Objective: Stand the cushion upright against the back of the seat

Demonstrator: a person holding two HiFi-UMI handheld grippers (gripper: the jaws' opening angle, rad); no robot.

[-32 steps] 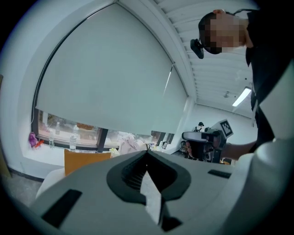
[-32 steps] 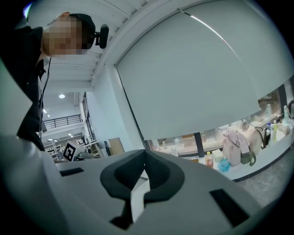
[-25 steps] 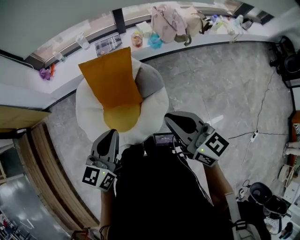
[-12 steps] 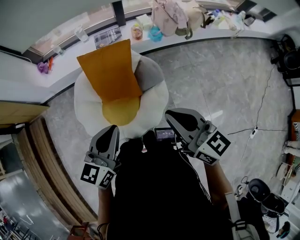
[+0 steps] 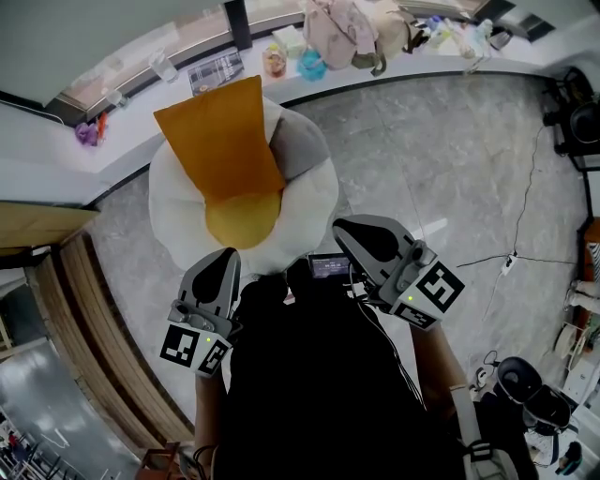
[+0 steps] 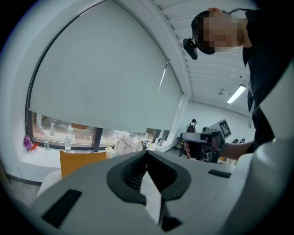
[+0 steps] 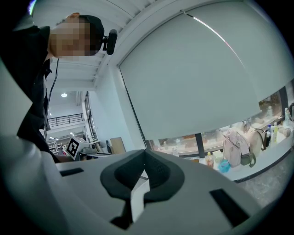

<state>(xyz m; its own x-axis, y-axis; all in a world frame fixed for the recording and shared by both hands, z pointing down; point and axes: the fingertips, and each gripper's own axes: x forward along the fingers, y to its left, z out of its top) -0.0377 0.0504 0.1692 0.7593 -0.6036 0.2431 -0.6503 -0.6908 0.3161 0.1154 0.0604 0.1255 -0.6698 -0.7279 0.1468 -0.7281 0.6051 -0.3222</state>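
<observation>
An orange square cushion stands tilted against the back of a round white seat with a yellow middle. A grey cushion lies on the seat beside it, at its right. My left gripper is held close to my body, just short of the seat's near edge, and is shut with nothing in it. My right gripper sits at the seat's near right rim, also shut and holding nothing. In the left gripper view the orange cushion shows beyond the closed left gripper. The right gripper points towards the window.
A white window ledge behind the seat carries a pink bag, bottles and small items. A wooden bench runs along the left. A cable crosses the grey floor at the right, near dark equipment.
The head view has shifted slightly, so the seat sits a little higher in the picture. Both grippers and the cushions stay where they were.
</observation>
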